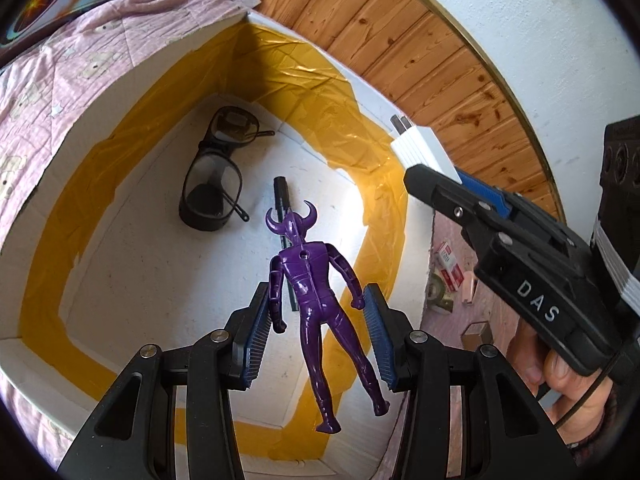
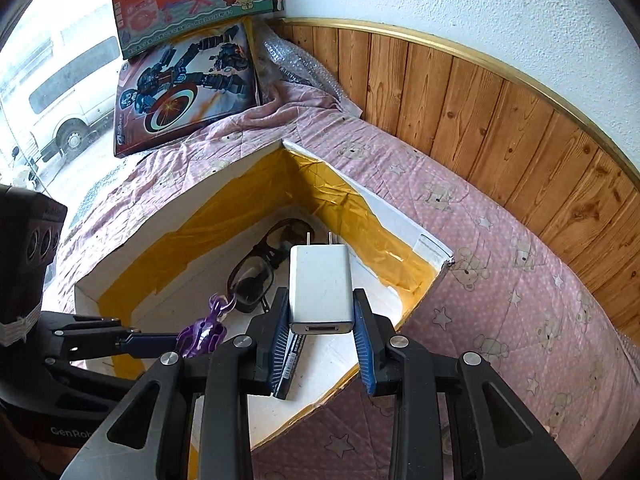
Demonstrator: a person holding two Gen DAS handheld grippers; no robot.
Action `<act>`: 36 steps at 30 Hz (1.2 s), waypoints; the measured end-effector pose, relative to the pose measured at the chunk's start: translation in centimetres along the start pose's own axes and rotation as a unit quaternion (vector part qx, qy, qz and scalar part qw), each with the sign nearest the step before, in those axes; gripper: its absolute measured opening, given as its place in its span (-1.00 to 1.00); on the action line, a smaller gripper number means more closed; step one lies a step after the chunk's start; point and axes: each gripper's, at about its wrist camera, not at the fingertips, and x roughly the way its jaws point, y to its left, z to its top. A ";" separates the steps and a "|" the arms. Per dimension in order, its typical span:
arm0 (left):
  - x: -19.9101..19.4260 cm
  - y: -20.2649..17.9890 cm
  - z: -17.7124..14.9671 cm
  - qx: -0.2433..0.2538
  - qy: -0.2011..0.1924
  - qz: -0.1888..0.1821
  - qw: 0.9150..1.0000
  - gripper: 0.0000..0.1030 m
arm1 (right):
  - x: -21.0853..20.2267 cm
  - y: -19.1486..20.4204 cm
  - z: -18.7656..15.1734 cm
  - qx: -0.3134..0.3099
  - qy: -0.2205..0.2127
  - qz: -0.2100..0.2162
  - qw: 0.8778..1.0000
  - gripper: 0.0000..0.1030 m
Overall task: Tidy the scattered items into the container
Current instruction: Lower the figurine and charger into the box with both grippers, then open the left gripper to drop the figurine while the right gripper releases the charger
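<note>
We find the left gripper [image 1: 320, 336] angled downward, pads closed on a load; the right gripper [image 2: 322, 340] likewise angled downward, clamped, a hand [image 1: 560, 364] gripping its handle.

Toy boxes [image 2: 188, 84], bubble wrap [image 2: 298, 65], possibly van [image 2: 60, 96] outside.

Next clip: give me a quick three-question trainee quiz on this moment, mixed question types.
1. True or false: the left claw holds the purple figure over the open box.
2. What does the right claw grip? A) a white charger B) a pair of glasses C) a roll of tape
3. Name the two things already lying on the box floor.

Key:
1. True; the pads flank its arms and it hangs inside the box walls.
2. A, the white charger, prongs pointing away from the camera.
3. The dark glasses and a black pen partly hidden behind the figure.
</note>
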 end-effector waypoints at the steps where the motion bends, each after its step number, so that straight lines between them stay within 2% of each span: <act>1: 0.2 0.0 -0.1 0.000 0.004 0.001 1.000 -0.08 | 0.3 -0.1 0.1 -0.002 0.003 0.001 1.000 -0.39; 15: 2.1 0.0 -1.3 0.010 0.032 0.022 0.999 -0.08 | 5.1 -0.8 1.2 -0.065 0.056 -0.014 0.996 -0.39; 24: 3.1 0.9 -1.7 0.018 0.053 0.024 0.998 -0.08 | 7.7 -0.7 1.1 -0.109 0.092 -0.029 0.989 -0.39; 36: 3.1 0.0 -2.2 0.060 0.068 0.026 0.996 -0.07 | 9.7 0.0 1.4 -0.159 0.130 -0.053 0.977 -0.39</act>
